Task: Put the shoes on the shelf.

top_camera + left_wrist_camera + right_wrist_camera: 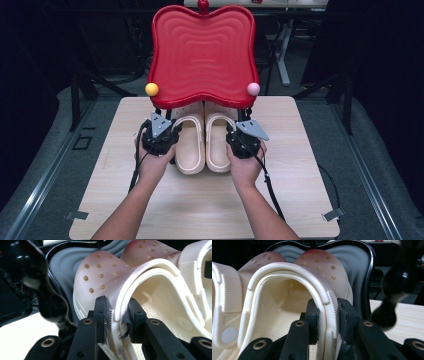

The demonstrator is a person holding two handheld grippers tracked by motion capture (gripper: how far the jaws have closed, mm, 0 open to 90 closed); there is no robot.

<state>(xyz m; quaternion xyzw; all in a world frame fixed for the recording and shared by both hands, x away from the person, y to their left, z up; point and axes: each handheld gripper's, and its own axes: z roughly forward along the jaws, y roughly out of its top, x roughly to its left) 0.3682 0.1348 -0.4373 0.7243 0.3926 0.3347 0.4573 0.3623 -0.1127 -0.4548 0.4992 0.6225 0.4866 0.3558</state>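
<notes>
Two cream perforated clogs lie side by side on the wooden table [290,200], toes under a red wavy tray [202,50]. In the high view my left gripper [169,134] sits at the outer side of the left clog [190,147], and my right gripper [236,135] at the outer side of the right clog [216,147]. In the left gripper view my left gripper [117,308] is shut on the left clog's [100,277] side wall. In the right gripper view my right gripper [329,307] is shut on the right clog's [322,262] side wall.
The red tray stands raised on black legs [47,297], with a yellow ball [151,89] and a pink ball [253,89] at its front corners. A grey wavy shelf with a black rim [359,260] lies around the clogs' toes. Dark floor and furniture legs surround the table.
</notes>
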